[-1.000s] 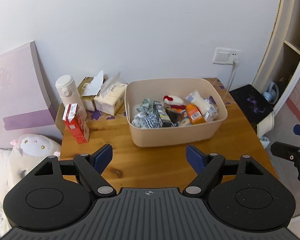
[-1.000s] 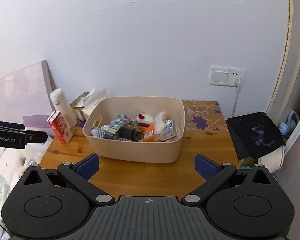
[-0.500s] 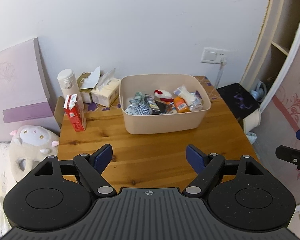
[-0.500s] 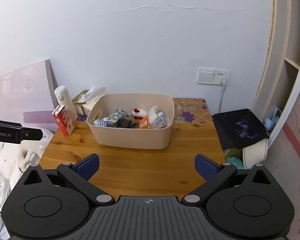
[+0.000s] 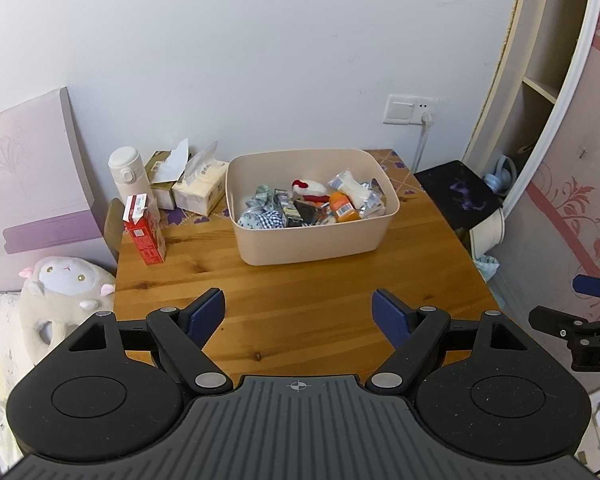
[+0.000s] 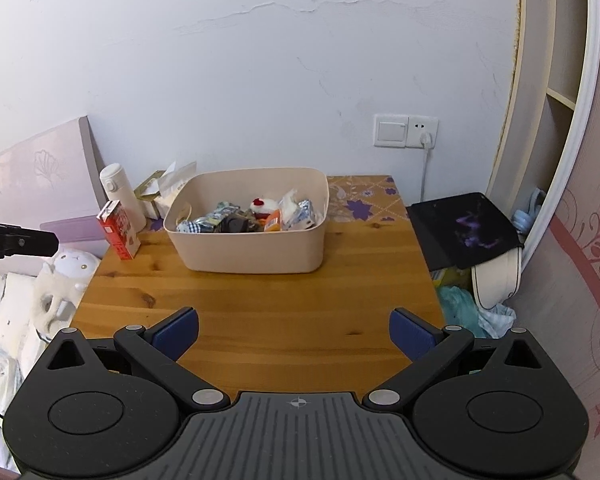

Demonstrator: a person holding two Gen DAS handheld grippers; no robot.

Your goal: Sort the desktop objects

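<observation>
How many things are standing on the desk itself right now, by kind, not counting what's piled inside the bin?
Beige bin: 1
Tissue packs: 2
White flask: 1
Red carton: 1
Total: 5 on the wooden desk. Both the left gripper and the right gripper are open and empty.

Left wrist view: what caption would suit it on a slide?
Open left gripper hovers over a wooden table facing a beige bin of small items.

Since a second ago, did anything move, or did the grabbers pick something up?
Both grippers, left and right, pulled back from the bin, so it looks smaller. Nothing was grabbed or dropped; both stayed open and empty. The bin, red carton and white bottle kept their places on the table.
</observation>
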